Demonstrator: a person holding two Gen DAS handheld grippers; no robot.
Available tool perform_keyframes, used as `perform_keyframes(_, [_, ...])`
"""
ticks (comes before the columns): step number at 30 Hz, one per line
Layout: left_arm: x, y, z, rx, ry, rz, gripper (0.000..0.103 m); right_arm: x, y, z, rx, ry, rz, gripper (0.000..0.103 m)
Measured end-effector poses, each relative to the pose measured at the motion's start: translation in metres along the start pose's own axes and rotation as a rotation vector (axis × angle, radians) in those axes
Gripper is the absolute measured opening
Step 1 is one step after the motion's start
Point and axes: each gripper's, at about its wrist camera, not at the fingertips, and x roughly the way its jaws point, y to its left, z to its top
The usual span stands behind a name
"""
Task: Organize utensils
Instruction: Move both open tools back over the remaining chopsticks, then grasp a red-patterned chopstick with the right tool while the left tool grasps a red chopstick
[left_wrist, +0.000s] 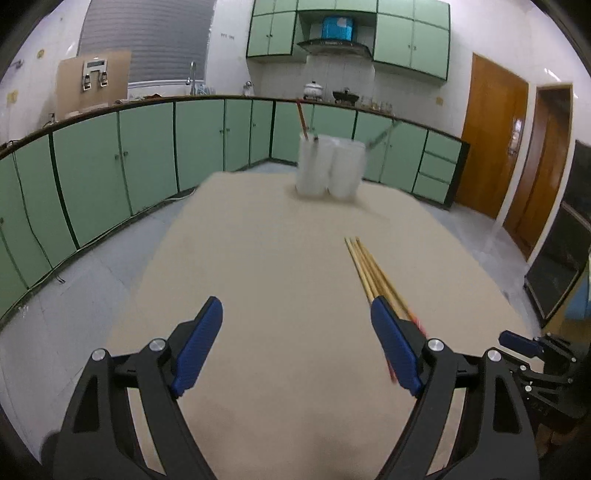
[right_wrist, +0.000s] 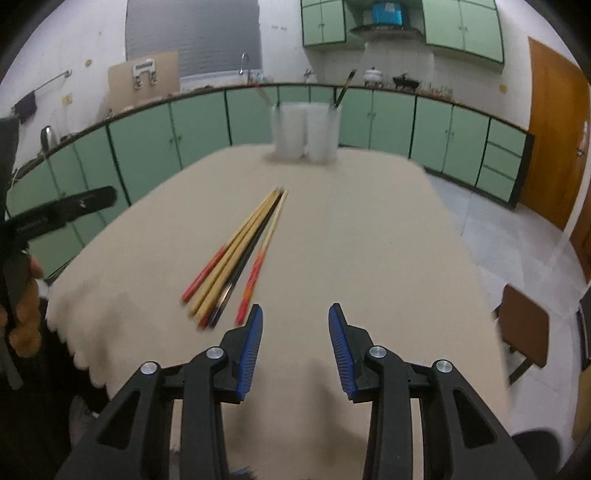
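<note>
Chopsticks (right_wrist: 236, 258) lie in a loose bundle on the cloth-covered table (right_wrist: 369, 240), fanned slightly: pale wooden ones, a dark one, several with red or orange ends turned toward the person. Far tips nearly meet; near ends spread apart. From the left wrist view the same bundle (left_wrist: 373, 269) sits just beside the right finger of the left gripper, partly hidden behind it.

Handling, as a judgement: light, stiff, thin and smooth, so likely to roll or slip sideways out of a pinch. Best taken across the shaft near the middle, or at the painted ends where they lie apart enough to single one out.

Left gripper (left_wrist: 295, 347): jaws wide apart, nothing between them, only bare cloth. Right gripper (right_wrist: 295, 347): jaws partly apart, empty, the orange-ended stick just to the left of its left finger.

Two white cups (right_wrist: 306, 133) stand touching side by side at the far end of the table, well apart from the bundle. The left cup holds a pale utensil, the right a dark stick; both lean out over the rims. In the left wrist view a red stick shows in one cup (left_wrist: 328, 166). Blur hides finer detail.
</note>
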Motion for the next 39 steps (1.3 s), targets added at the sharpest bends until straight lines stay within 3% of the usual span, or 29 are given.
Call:
perform_keyframes(6, [0.009, -0.019, -0.034, 0.098, 0.035, -0.016, 0.080, 0.017, 0.012, -0.005, -0.053, 0.039, 0.037, 0.036])
perform_keyframes(9, [0.015, -0.020, -0.040, 0.084, 0.060, -0.047, 0.080, 0.027, 0.018, -0.008, -0.074, 0.054, 0.051, 0.035])
perform_keyframes(21, [0.029, -0.025, -0.047, 0.087, 0.102, -0.030, 0.078, 0.043, 0.025, -0.005, -0.089, 0.031, 0.071, 0.031])
perform_keyframes(23, [0.031, -0.024, -0.047, 0.084, 0.105, -0.034, 0.077, 0.046, 0.024, -0.002, -0.090, 0.030, 0.065, 0.024])
perform_keyframes(25, [0.032, -0.026, -0.047, 0.084, 0.107, -0.035, 0.075, 0.048, 0.021, -0.001, -0.075, 0.031, 0.057, 0.007])
perform_keyframes(39, [0.047, -0.061, -0.053, 0.153, 0.136, -0.083, 0.071, 0.042, -0.022, -0.004, 0.063, 0.032, -0.030, 0.006])
